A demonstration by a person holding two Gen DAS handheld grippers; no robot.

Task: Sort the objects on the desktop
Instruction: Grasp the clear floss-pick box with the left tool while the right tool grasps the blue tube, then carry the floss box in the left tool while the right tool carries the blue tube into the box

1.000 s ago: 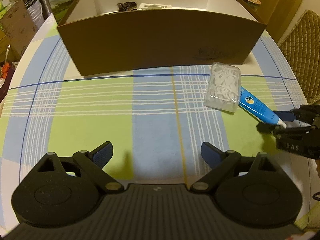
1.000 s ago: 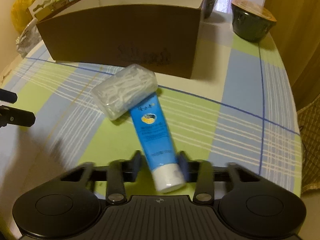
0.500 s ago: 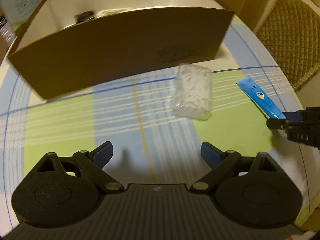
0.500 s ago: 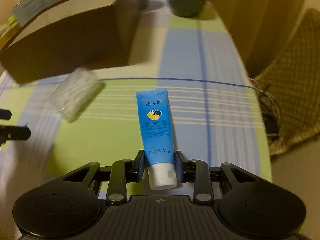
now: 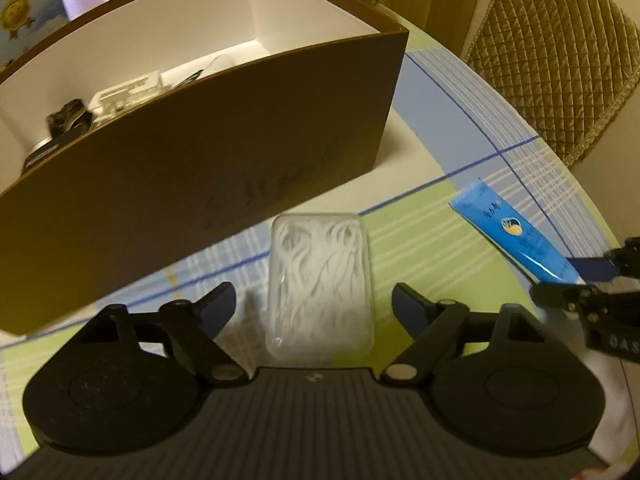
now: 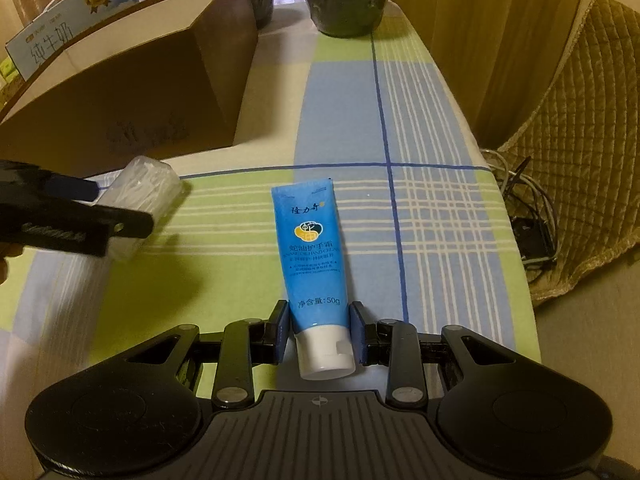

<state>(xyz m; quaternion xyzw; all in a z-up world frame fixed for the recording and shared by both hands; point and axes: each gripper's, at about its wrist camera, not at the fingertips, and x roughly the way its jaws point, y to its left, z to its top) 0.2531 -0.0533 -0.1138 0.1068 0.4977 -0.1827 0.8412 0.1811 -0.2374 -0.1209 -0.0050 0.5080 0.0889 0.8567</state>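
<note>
A clear plastic box of white floss picks [image 5: 320, 284] lies on the checked tablecloth just in front of the brown storage box [image 5: 224, 152]. My left gripper [image 5: 314, 306] is open, its fingers on either side of the floss box without touching it. The floss box also shows in the right wrist view [image 6: 140, 192]. My right gripper [image 6: 320, 332] is shut on a blue hand cream tube [image 6: 312, 256] near its white cap. The tube also shows at the right of the left wrist view [image 5: 516, 236].
The brown box holds several small items [image 5: 120, 96] against its white inner wall. Two dark lidded bowls [image 6: 344, 0] stand at the table's far end. A milk carton [image 6: 68, 20] is behind the box. A quilted chair [image 6: 592, 128] and cables stand beyond the table's right edge.
My left gripper has moved forward and right until its open fingers straddle the floss box. My right gripper has closed on the tube and pulled it away from the floss box.
</note>
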